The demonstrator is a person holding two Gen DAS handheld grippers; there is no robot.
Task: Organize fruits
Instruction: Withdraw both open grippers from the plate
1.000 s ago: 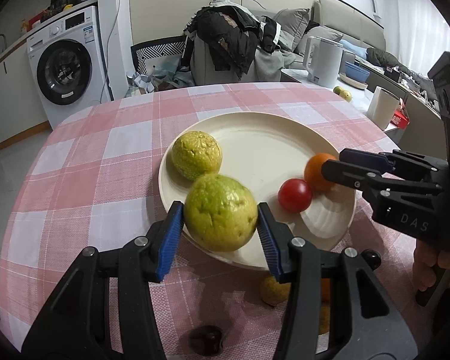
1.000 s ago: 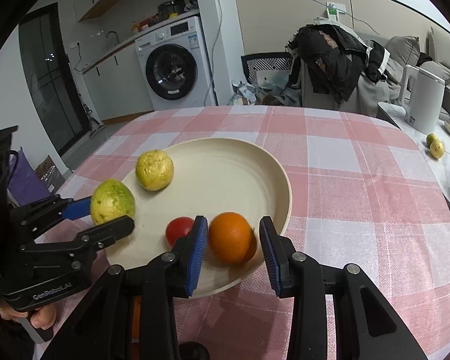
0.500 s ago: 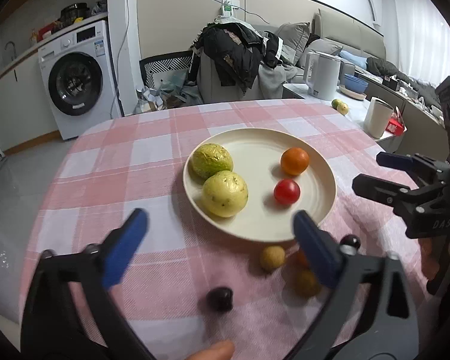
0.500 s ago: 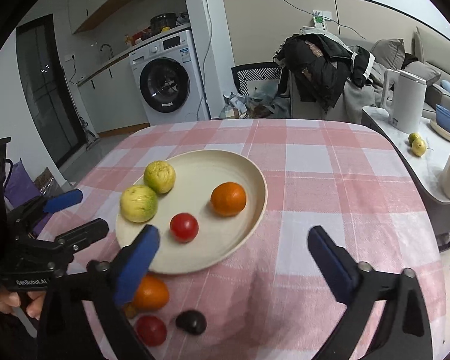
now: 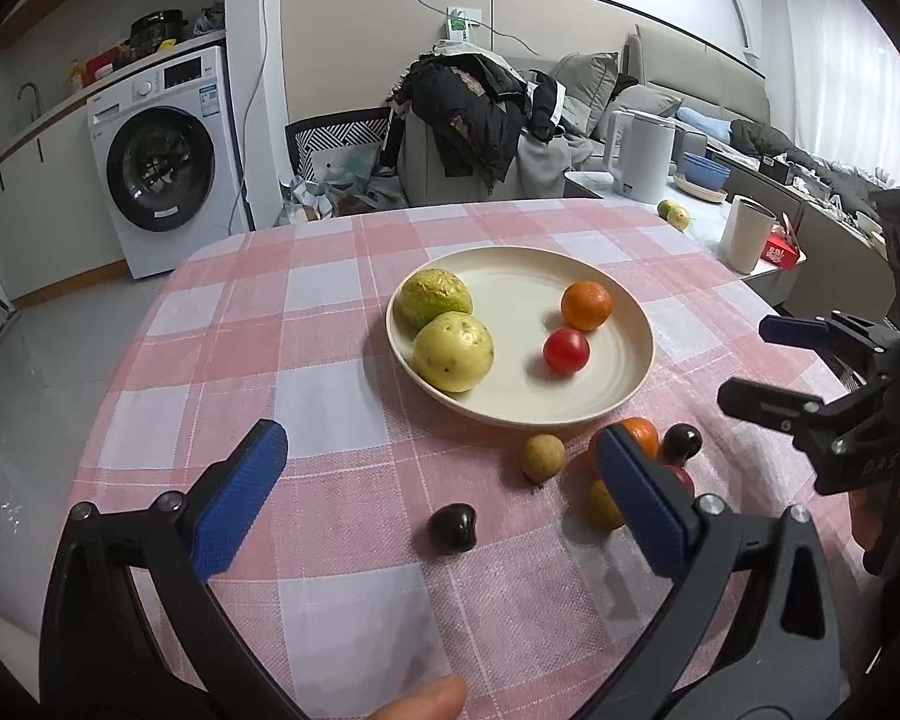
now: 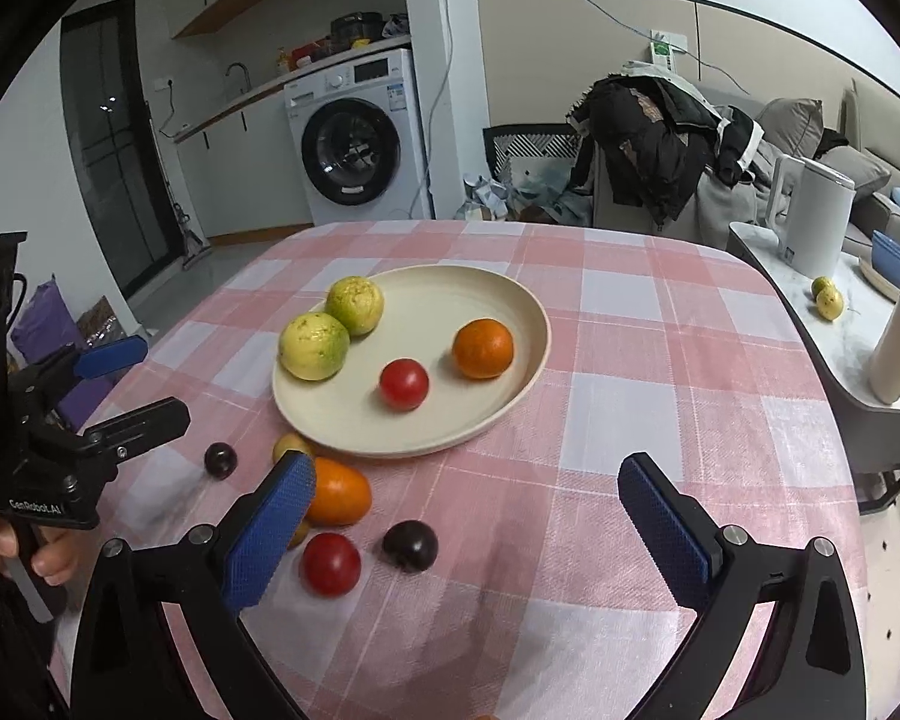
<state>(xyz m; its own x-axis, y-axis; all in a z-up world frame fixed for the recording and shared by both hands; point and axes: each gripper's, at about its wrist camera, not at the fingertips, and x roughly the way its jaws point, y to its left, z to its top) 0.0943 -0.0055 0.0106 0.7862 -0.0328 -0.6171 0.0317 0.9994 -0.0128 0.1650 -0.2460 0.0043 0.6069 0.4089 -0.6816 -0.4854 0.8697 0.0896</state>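
A round table (image 5: 330, 324) draped in a pink-and-white checked cloth (image 6: 660, 372) fills the foreground. On it sits a cream plate (image 5: 624, 372) bearing two yellow-green guavas (image 5: 453, 351) touching each other at its left side, an orange (image 5: 586, 305) toward the far right, and a red tomato (image 5: 566, 350) just in front of the orange.

Loose fruit lies on the cloth beside the plate's near rim: a second orange (image 6: 337, 491), a second red tomato (image 6: 330, 563), two dark plums (image 6: 410, 545), and small tan fruits (image 5: 543, 457), all near one another.

The left gripper (image 5: 444, 489) hovers above the cloth with its blue-padded jaws spread wide and nothing between the pads. The right gripper (image 6: 465, 531) likewise stands with jaws spread wide, gripping nothing; the loose fruit lies just by its left pad. Each is held in a hand (image 6: 36, 552).

Behind the table: a white front-loading washing machine (image 5: 162, 162) beneath a counter, a chair heaped with dark clothing (image 5: 468, 114), and a grey sofa (image 5: 690, 84) along the right wall. A side surface to the right carries a white kettle (image 6: 813, 213), a pale cup (image 5: 747, 233) and two small citrus fruits (image 6: 827, 297). A dark glazed door (image 6: 114, 156) stands at the far left.
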